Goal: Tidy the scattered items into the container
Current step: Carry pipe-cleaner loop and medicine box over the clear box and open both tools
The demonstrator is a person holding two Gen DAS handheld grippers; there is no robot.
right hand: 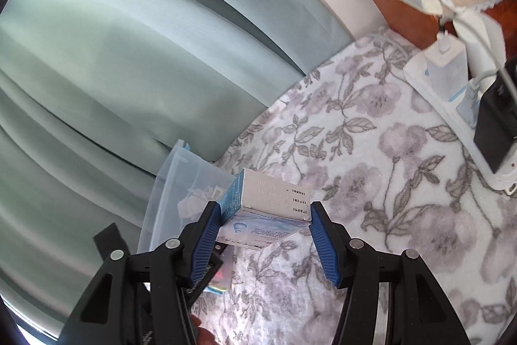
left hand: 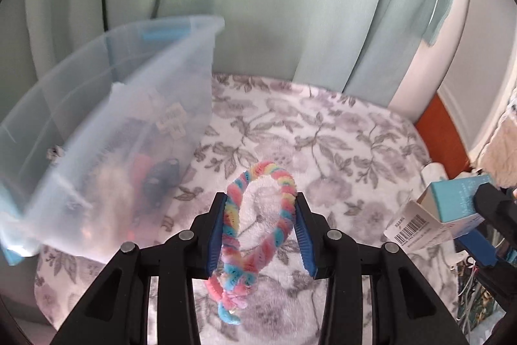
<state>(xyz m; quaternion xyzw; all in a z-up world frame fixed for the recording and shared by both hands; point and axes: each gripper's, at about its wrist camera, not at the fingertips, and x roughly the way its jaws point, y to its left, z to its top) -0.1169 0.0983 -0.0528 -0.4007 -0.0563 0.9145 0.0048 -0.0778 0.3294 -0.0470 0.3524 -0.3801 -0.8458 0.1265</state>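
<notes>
My left gripper point(left hand: 260, 209) is shut on a rainbow chenille loop point(left hand: 258, 209), which is held above the floral blanket point(left hand: 339, 134). The clear plastic bin point(left hand: 106, 125) is to its left, with several items inside. My right gripper point(right hand: 263, 215) is shut on a small blue and white carton point(right hand: 268, 209), held above the blanket; this carton also shows at the right edge of the left wrist view point(left hand: 452, 209). The bin's corner point(right hand: 181, 183) lies just left of the carton in the right wrist view.
Pale green curtains point(left hand: 258, 5) hang behind the blanket. A white power strip point(right hand: 452, 105) with a white charger and a black adapter point(right hand: 494, 125) lies at the blanket's right edge. Orange-brown floor point(left hand: 439, 134) shows beyond it.
</notes>
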